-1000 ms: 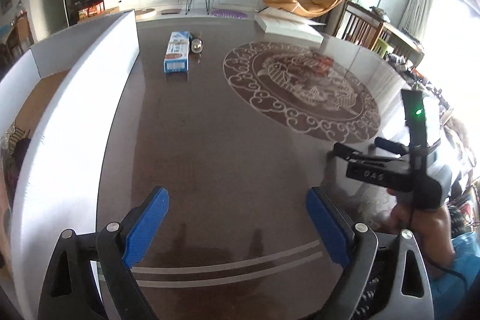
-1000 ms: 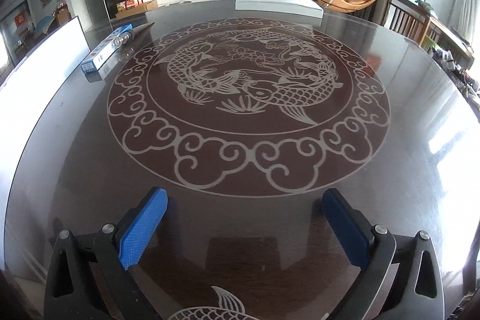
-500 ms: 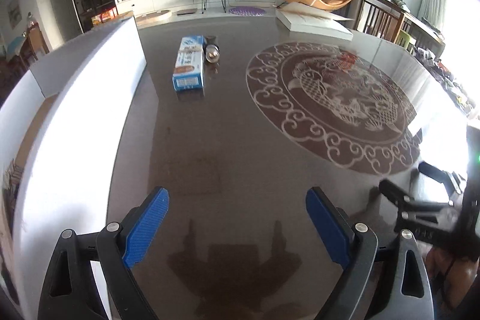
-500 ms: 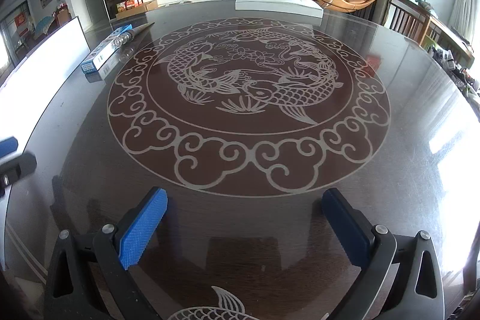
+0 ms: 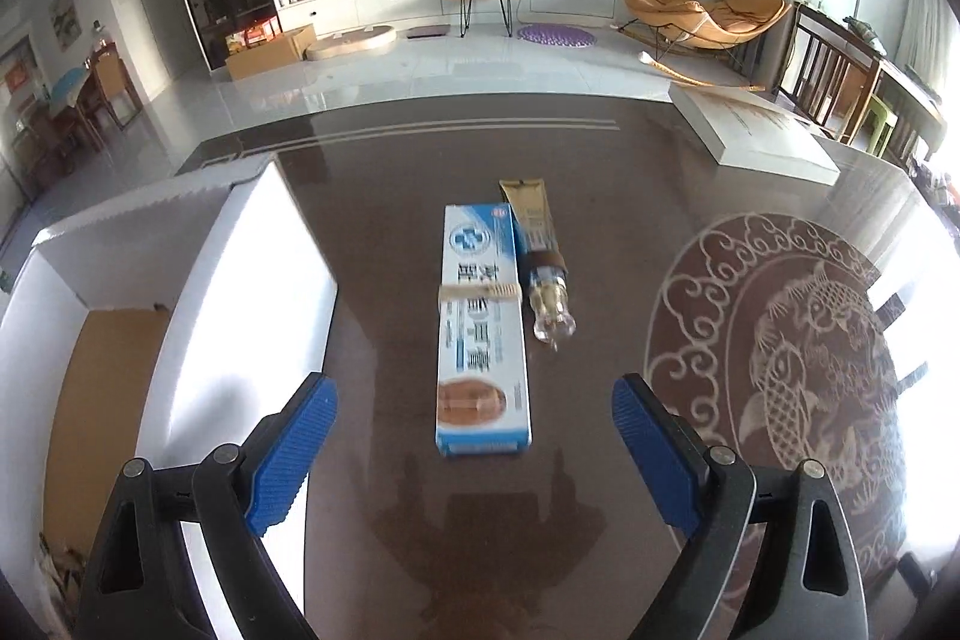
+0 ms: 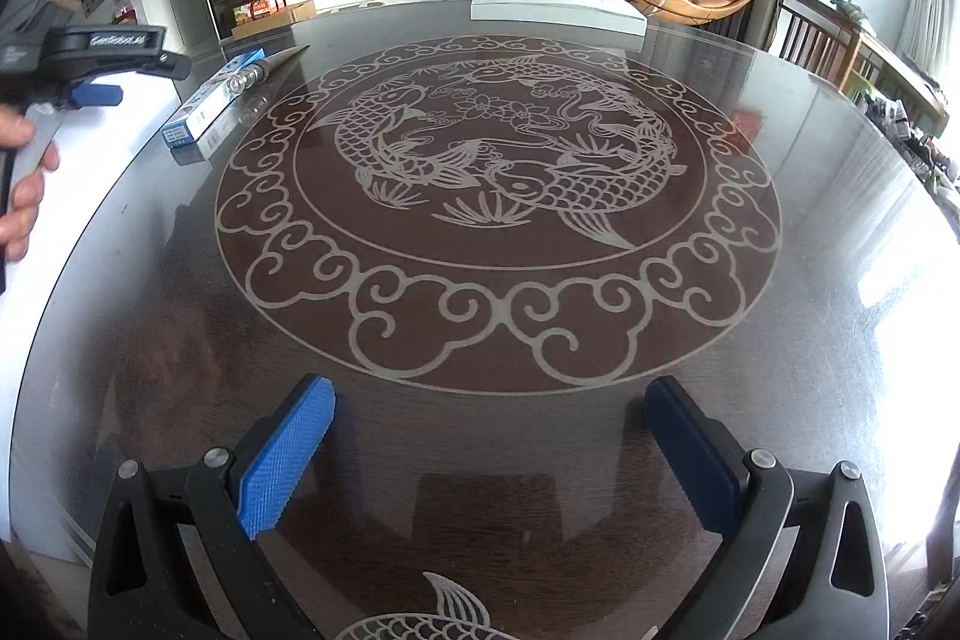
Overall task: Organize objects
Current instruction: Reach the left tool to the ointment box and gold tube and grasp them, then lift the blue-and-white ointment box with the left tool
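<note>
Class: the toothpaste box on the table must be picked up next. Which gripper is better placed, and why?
Left. The left gripper is open with the box just ahead, between its fingers' line. The right gripper faces the bare table, far from it.

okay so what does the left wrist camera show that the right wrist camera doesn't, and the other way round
Only the left wrist view shows the inside of the open white box, its brown floor, and a small toothbrush lying across the toothpaste carton.

Only the right wrist view shows the whole fish medallion, and the person's hand holding the left tongs from the side.

Both show the blue-and-white toothpaste carton with the gold tube beside it on the dark table, the flat white box lid at the far edge, and each view's own tongs open and empty.
</note>
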Motion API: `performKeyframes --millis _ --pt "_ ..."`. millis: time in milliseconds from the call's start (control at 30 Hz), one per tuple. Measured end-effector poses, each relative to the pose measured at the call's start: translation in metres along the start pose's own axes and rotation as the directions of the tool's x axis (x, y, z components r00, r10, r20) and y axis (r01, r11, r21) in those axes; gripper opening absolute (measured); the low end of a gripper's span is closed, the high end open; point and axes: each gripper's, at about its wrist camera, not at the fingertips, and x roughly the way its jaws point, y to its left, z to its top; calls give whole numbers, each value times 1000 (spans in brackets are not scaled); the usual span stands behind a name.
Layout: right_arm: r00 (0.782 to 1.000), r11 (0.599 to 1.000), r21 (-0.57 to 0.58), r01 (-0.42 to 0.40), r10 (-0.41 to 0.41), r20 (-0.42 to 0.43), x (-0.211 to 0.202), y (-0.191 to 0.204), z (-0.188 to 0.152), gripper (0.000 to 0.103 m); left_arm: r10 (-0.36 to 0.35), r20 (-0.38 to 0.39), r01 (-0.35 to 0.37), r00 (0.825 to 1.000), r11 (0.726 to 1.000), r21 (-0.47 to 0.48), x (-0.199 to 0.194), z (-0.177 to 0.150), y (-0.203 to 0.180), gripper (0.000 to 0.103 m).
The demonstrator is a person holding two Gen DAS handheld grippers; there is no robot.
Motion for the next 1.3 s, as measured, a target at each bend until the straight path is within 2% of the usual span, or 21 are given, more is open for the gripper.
performKeyframes --millis 133,200,300,367,400,433,467,600,700,833,900,933,1300 --pt "1000 1000 0 0 0 0 0 0 0 103 -49 -46 49 998 999 5 42 31 -3 93" --pt "1000 1000 0 0 0 0 0 0 0 103 -32 -61 33 998 999 26 59 40 -10 93" --pt "1000 1000 0 0 0 0 0 -1 0 103 33 -96 -30 995 999 32 83 47 -13 93" --pt "1000 1000 0 -1 1 0 0 -1 0 103 30 -141 -29 990 1000 11 99 47 -10 95" --pt "1000 1000 0 0 0 0 1 -1 0 103 0 -125 -3 992 1000 -22 100 47 -6 93" --pt "1000 1000 0 0 0 0 1 -1 0 103 -25 -118 18 993 998 -56 101 46 -2 83" --pt "1000 1000 0 0 0 0 1 -1 1 103 -20 -90 14 996 998 -67 98 44 -2 69" --pt "1000 1000 0 -1 1 0 1 -1 0 103 -30 -54 27 998 998 -54 84 23 -24 68" --pt "1000 1000 0 -1 1 0 1 -1 0 103 -48 -32 48 998 999 -9 56 -15 -66 68" --pt "1000 1000 -1 -1 1 0 1 -1 0 103 -76 1 76 997 996 49 13 -74 -117 72" --pt "1000 1000 0 -1 1 0 1 -1 0 103 -93 -9 93 996 993 69 -2 -95 -131 91" --pt "1000 1000 0 -2 2 1 1 -1 0 103 -93 -31 95 995 993 74 -6 -104 -134 103" --pt "1000 1000 2 -8 8 2 0 -1 -1 103 -168 -42 172 985 974 145 -37 -140 -103 103"
